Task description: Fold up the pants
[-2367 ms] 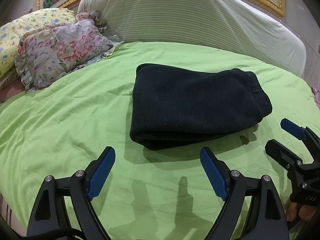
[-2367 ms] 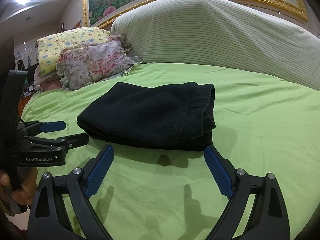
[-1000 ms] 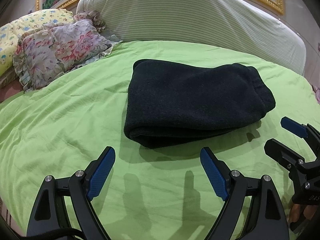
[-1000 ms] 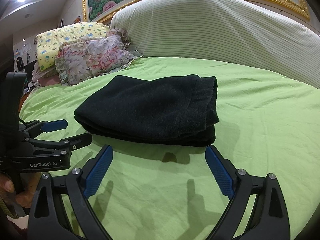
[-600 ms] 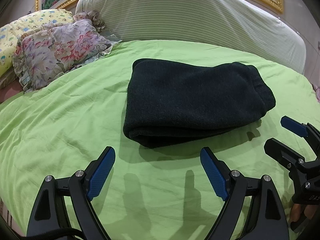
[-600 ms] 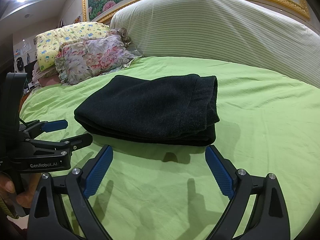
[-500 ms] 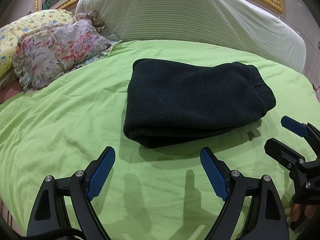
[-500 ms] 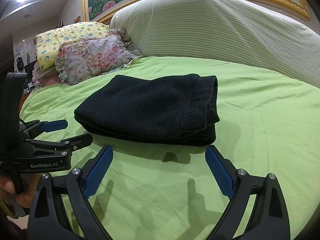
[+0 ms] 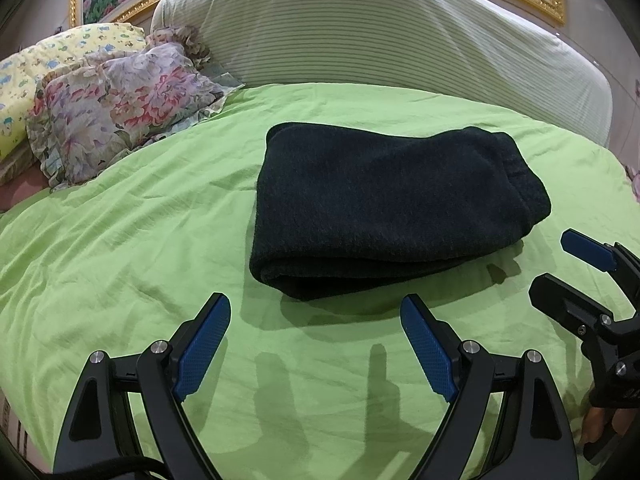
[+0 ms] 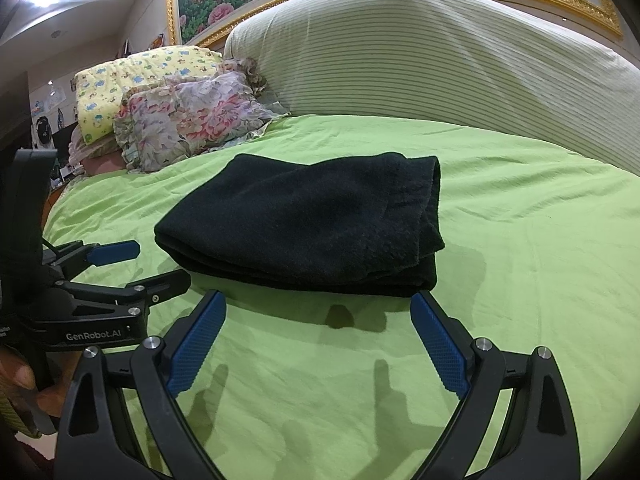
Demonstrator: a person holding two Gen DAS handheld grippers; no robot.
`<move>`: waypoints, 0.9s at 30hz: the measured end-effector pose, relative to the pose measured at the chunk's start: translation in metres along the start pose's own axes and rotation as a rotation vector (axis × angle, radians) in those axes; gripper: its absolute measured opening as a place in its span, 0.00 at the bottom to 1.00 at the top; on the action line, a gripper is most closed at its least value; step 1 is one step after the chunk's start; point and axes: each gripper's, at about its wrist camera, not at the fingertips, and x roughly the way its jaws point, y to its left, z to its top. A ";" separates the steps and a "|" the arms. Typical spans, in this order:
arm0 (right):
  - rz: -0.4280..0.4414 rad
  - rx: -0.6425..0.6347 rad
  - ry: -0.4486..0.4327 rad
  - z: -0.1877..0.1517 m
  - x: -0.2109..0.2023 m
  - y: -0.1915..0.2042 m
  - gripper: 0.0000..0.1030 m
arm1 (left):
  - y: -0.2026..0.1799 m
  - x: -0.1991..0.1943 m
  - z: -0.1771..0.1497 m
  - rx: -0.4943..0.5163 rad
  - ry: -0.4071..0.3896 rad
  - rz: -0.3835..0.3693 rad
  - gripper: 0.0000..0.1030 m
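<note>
Dark folded pants [image 9: 384, 208] [image 10: 304, 220] lie as a thick flat stack in the middle of the green bedsheet [image 9: 120, 264]. My left gripper [image 9: 316, 320] hovers just short of the stack's near edge, open, with nothing between its blue pads. From the other side, my right gripper [image 10: 318, 316] stands open just short of the stack's near edge and holds nothing. Each gripper shows in the other's view: the right gripper [image 9: 572, 268] at the right edge, the left gripper [image 10: 136, 264] at the left edge, each held by a hand.
A floral pillow [image 9: 120, 112] and a yellow patterned pillow [image 10: 136, 80] lie at the back left. A large striped cushion [image 9: 380, 36] stands along the headboard behind the pants. Green sheet [image 10: 520, 240] stretches to the right of the stack.
In both views the pants sit a touch nearer than in the oldest frames. Over the last second nothing has moved; both grippers stay open.
</note>
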 end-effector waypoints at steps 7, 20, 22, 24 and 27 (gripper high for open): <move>0.018 0.044 -0.021 0.007 -0.003 -0.011 0.91 | 0.001 -0.004 0.003 -0.003 -0.019 0.000 0.85; -0.009 0.016 -0.040 0.021 -0.004 -0.009 0.94 | 0.002 -0.007 0.017 -0.008 -0.034 0.000 0.85; -0.010 0.013 -0.046 0.023 -0.006 -0.009 0.94 | 0.002 -0.007 0.018 -0.008 -0.036 0.001 0.85; -0.014 0.008 -0.050 0.024 -0.008 -0.009 0.94 | 0.002 -0.006 0.019 -0.010 -0.029 0.000 0.85; -0.014 0.011 -0.054 0.025 -0.010 -0.011 0.94 | 0.001 -0.008 0.019 -0.013 -0.026 -0.004 0.85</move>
